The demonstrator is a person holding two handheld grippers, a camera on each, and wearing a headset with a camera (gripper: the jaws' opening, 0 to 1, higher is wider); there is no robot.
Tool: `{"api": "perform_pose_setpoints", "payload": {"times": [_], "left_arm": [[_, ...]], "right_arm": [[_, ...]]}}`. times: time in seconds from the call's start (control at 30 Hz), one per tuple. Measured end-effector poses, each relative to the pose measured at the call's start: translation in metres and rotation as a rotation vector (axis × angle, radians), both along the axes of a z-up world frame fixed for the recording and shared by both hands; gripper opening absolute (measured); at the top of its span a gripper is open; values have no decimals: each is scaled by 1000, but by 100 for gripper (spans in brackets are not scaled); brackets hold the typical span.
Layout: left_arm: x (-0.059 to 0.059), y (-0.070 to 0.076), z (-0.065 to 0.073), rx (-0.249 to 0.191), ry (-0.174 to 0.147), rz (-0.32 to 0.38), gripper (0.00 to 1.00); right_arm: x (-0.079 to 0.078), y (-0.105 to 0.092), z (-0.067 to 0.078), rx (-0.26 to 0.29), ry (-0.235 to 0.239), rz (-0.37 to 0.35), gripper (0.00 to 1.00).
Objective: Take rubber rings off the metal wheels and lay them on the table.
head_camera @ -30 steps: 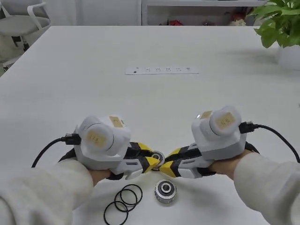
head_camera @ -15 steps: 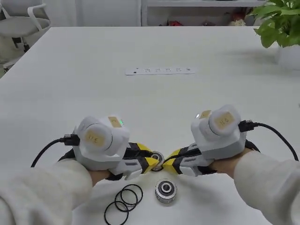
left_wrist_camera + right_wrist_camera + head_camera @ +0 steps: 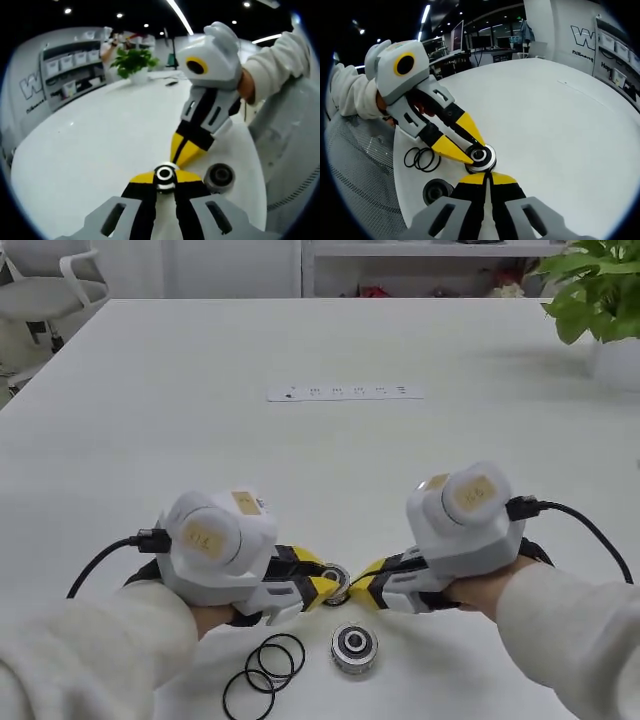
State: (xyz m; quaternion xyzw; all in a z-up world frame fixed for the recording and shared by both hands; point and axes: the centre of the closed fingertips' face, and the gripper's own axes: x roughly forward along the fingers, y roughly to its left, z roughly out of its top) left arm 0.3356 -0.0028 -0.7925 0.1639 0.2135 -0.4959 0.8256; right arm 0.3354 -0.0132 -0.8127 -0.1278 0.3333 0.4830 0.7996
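Near the front edge of the tabletop (image 3: 330,460), the left claw (image 3: 322,587) pinches 1 metal wheel (image 3: 337,575). The right claw (image 3: 358,591), pressed together, meets that wheel's rim; whether it grips rubber is unclear. A 2nd wheel (image 3: 353,647) and 3 black rings (image 3: 262,670) lie nearer the edge. The wall (image 3: 582,35) shows a large "W". The stickers (image 3: 208,537) on the claws are unreadable.

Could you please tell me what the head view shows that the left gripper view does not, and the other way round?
Head view: three loose black rubber rings on the table and a white power strip. Left gripper view: wall shelves of bins and ceiling lights. Shared: the metal wheel gripped by the left gripper, the right gripper at its rim, a second metal wheel lying on the table, and the potted plant.
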Motion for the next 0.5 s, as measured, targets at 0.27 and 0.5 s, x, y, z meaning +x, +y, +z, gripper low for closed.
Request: {"api": "perform_pose_setpoints", "payload": {"times": [0.27, 0.5], "left_arm": [[0, 0, 0, -2, -3, 1, 14], [0, 0, 0, 0, -2, 6, 14]], "right_arm": [[3, -3, 1, 25, 36, -54, 0], [9, -6, 6, 63, 60, -107, 0]]}}
